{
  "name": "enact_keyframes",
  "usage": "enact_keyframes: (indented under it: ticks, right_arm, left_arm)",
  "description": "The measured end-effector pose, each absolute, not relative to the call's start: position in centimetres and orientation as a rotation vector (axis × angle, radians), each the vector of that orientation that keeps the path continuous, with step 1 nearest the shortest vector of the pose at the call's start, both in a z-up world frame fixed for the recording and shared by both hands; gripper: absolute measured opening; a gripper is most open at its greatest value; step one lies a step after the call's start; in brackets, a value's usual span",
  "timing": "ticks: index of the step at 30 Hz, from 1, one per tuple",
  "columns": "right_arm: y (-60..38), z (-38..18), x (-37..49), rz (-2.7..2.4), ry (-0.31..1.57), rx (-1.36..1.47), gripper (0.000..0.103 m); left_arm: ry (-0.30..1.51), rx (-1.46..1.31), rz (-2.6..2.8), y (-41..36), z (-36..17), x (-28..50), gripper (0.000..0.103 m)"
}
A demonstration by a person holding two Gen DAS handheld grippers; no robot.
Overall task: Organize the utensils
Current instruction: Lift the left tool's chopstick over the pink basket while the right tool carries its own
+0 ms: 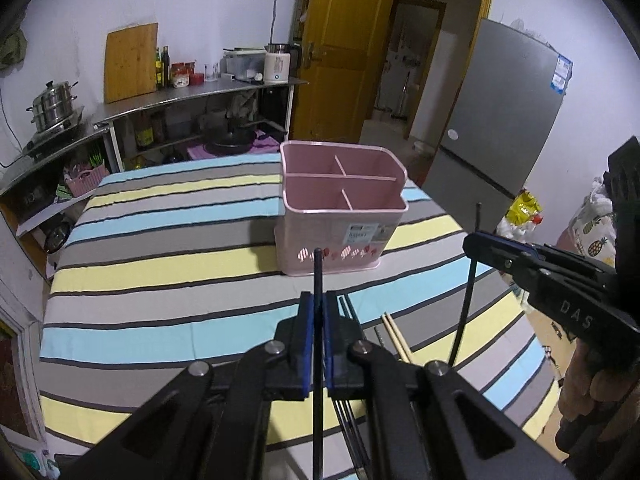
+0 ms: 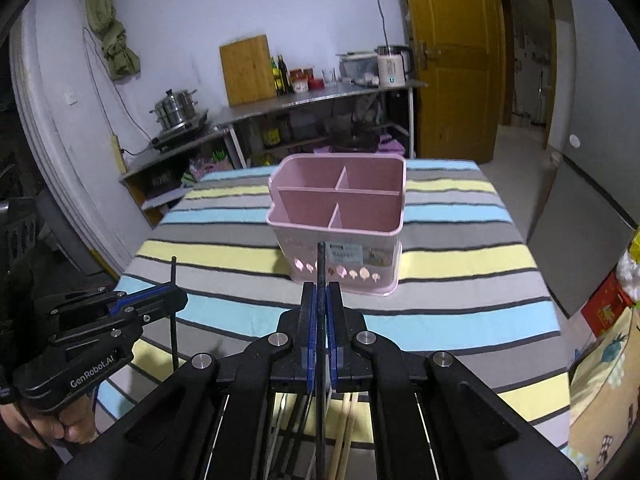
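A pink utensil holder (image 1: 340, 208) with several empty compartments stands on the striped tablecloth; it also shows in the right wrist view (image 2: 338, 220). My left gripper (image 1: 318, 320) is shut on a black chopstick (image 1: 317, 280) held upright, short of the holder. My right gripper (image 2: 320, 312) is shut on another black chopstick (image 2: 321, 268), also upright before the holder. The right gripper shows at the right of the left view (image 1: 480, 244), the left gripper at the left of the right view (image 2: 172, 300). More black and wooden chopsticks (image 1: 394, 338) lie on the cloth below the grippers.
The striped tablecloth (image 1: 160, 240) covers the table. A steel counter (image 1: 192, 96) with a cutting board, bottles, a kettle and a steamer pot stands behind. A grey fridge (image 1: 504, 128) and a yellow door (image 1: 340, 48) are at the right.
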State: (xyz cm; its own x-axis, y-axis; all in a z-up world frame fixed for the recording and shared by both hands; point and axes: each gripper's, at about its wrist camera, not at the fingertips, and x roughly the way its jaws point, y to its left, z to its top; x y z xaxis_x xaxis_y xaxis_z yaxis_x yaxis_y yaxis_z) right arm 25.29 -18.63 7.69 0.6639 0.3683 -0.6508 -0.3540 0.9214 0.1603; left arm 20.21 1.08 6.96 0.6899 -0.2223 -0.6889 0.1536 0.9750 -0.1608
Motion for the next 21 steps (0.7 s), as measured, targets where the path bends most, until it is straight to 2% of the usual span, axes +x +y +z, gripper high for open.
enact_keyframes:
  ticks: [21]
  right_arm:
    - [-19.7, 12.4, 21.2, 0.418, 0.643, 0.012, 0.004]
  left_arm:
    - [0.712, -0.081, -0.242, 1.2, 11.4, 17.6, 0.005]
